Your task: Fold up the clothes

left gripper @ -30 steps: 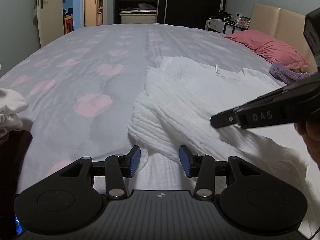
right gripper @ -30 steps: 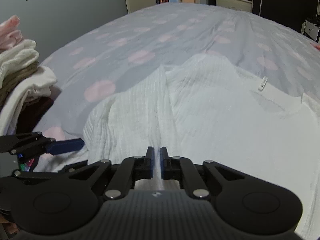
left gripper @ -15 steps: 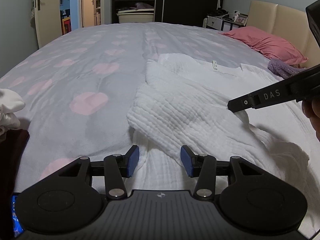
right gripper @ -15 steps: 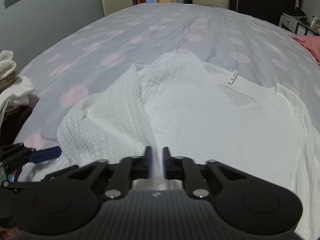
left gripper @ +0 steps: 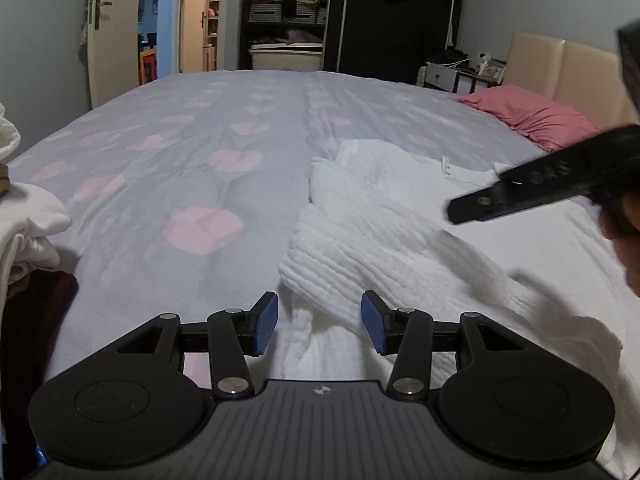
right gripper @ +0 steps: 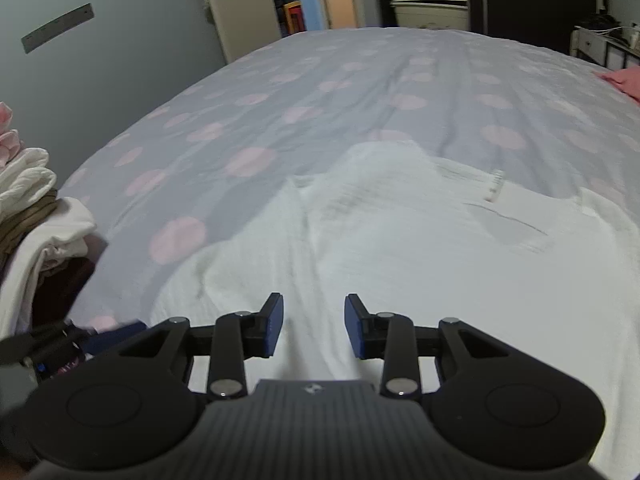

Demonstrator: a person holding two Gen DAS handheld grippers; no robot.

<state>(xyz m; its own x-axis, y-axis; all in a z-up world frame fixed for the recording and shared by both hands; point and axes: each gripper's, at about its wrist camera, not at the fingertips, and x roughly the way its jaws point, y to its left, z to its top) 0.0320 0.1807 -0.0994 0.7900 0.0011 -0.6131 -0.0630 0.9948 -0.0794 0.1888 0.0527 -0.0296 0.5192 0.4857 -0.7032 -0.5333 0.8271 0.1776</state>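
Far left: pile of white and brown folded clothes at the bed edge, apart from the work

Left gripper: blue pads apart, nothing pinched; hovers over the near left edge of the white crinkled-cotton garment, where one sleeve lies folded in over the body

Garment lies spread on the grey bedspread with pink spots, neck label toward the far side

Right gripper: jaws opening, a raised ridge of white cloth between them, pads no longer pressing on it

Judgement: sleeve fold just being released. To do it well, let the cloth fall clear before lifting away, so the crease is not dragged; then flatten the ridge and square the folded edge with the side seam before the next fold

Far right: pink pillow at the headboard, well clear
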